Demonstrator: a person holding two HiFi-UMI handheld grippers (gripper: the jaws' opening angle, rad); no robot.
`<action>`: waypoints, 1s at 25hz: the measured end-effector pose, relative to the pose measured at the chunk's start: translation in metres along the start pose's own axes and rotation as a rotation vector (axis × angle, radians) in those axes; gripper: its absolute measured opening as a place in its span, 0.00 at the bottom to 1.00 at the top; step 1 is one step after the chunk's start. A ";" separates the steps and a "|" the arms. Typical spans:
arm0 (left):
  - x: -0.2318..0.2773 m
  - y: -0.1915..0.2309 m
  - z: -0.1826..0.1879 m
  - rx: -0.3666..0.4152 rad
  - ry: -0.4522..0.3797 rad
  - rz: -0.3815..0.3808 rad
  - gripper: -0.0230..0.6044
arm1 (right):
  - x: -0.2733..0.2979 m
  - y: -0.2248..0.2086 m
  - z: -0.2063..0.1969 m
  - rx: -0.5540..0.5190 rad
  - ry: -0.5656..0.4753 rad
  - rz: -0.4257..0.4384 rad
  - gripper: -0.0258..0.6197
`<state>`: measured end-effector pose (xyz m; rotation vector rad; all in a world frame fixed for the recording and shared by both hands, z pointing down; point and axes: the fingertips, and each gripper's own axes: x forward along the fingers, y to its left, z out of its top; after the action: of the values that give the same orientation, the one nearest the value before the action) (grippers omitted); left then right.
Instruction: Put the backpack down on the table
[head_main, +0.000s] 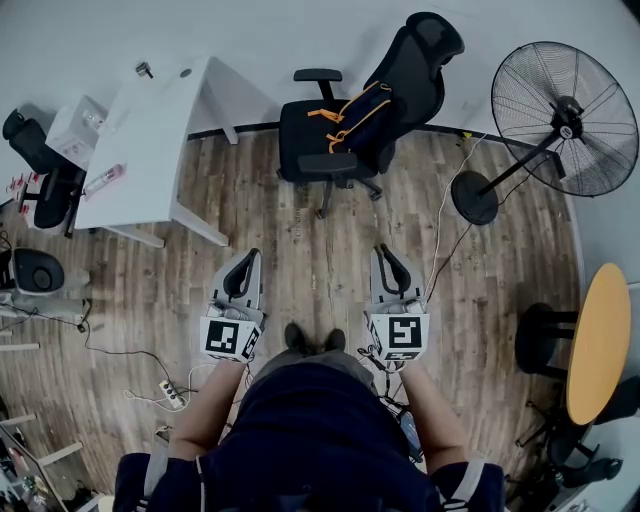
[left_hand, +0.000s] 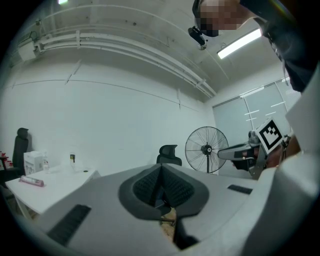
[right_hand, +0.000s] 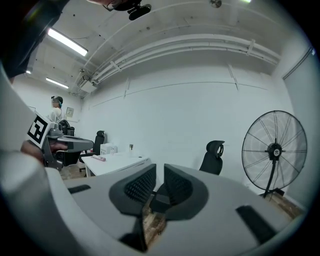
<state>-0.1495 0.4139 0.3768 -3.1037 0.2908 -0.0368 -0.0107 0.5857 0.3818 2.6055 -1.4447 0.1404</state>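
Backpack (head_main: 355, 115) with orange straps lying on the black office chair (head_main: 305, 135), well ahead of both grippers, left gripper (head_main: 243, 265) jaws pressed together on nothing, right gripper (head_main: 390, 262) jaws a narrow slit apart, empty, white worktop (head_main: 150, 140) off left of chair

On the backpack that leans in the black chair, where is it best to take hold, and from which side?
Probably an orange strap of the backpack: the straps lie on its near, uncovered side. Come from the front of the chair, between the armrests; the chair's back blocks the far side.
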 end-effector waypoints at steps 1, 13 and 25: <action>0.000 0.000 0.001 0.001 0.000 -0.002 0.04 | 0.001 -0.001 0.001 0.002 -0.005 0.003 0.14; -0.016 0.025 0.002 -0.017 -0.008 -0.028 0.04 | 0.031 0.013 0.023 0.059 -0.049 0.037 0.62; 0.023 0.066 0.000 -0.014 -0.013 -0.096 0.04 | 0.107 0.007 0.034 0.020 -0.054 0.012 0.64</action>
<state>-0.1389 0.3446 0.3757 -3.1282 0.1414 -0.0159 0.0398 0.4866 0.3660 2.6364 -1.4834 0.0872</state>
